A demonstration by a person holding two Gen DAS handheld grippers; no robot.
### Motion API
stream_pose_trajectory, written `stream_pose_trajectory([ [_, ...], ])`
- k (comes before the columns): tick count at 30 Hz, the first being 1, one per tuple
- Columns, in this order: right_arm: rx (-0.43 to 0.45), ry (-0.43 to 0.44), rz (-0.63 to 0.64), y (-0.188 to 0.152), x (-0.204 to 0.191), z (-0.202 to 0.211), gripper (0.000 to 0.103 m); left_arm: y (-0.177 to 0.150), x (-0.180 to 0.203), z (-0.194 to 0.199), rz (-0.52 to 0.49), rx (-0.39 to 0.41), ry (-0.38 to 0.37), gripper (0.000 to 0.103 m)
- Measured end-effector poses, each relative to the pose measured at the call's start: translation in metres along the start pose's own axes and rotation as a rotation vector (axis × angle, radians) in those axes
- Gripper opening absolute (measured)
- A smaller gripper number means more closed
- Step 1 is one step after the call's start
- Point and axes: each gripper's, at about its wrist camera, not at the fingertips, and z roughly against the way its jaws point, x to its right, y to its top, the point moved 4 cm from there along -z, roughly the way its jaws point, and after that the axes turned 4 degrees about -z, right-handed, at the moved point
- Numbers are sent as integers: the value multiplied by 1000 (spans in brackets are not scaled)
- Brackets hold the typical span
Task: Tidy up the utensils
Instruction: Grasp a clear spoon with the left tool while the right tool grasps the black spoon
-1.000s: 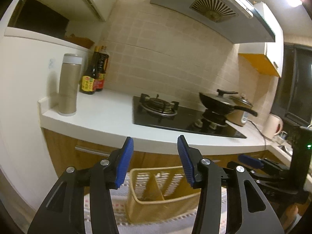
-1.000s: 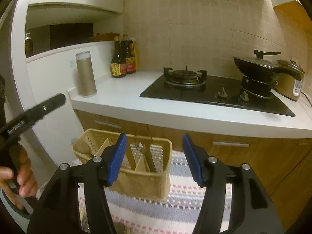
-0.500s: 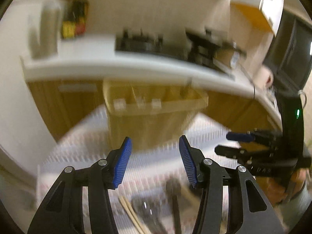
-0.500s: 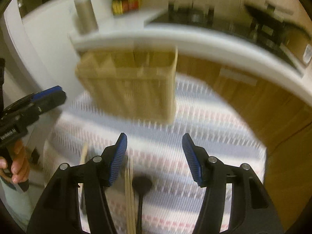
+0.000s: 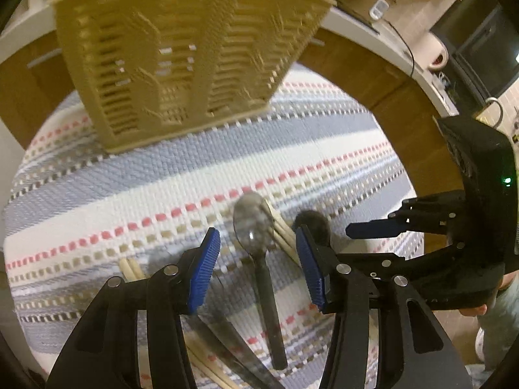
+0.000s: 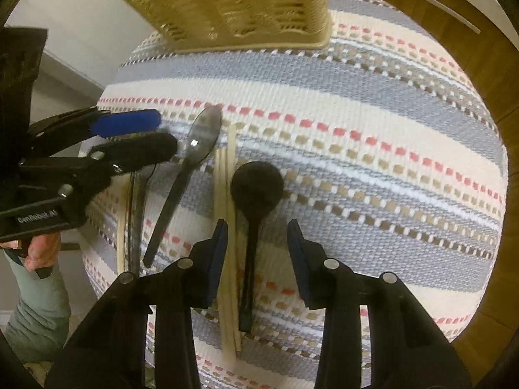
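Note:
On a striped mat (image 6: 356,97) lie a silver spoon with a dark handle (image 5: 251,227), pale chopsticks (image 6: 227,227) and a black spoon (image 6: 256,184). My left gripper (image 5: 256,238) points down over the silver spoon; its jaws straddle the bowl and are closing, and the pads do not touch it. My right gripper (image 6: 257,227) hangs over the black spoon's handle with its jaws closing, the handle between them untouched. A beige slotted utensil basket (image 5: 181,48) stands at the mat's far side.
A dark flat utensil (image 6: 139,201) and more chopsticks (image 5: 129,267) lie to the left of the silver spoon. Wooden cabinet fronts (image 6: 470,48) and a white counter edge run behind the basket. A person's hand (image 6: 39,253) holds the left tool.
Both grippers have tipped from facing the stove and counter to pointing down at the mat and have sunk close to the utensils. The right jaws have narrowed.

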Motion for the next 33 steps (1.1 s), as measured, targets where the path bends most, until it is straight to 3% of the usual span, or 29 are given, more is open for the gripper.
stream_pose_trajectory([
  [9,-21,-58,23,1,-6,-12,21,-4,12,-32,-28,-105,6,32],
  [20,-16,-59,14,11,-7,-14,20,8,34,-57,-86,-117,75,33],
  [24,-23,-149,80,13,-19,-20,15,10,49,-66,-143,-122,116,33],
  [28,-42,-174,99,17,-28,-27,7,10,53,-71,-152,-123,115,33],
  [33,-31,-180,124,14,-25,-21,5,8,52,-72,-183,-134,167,22],
])
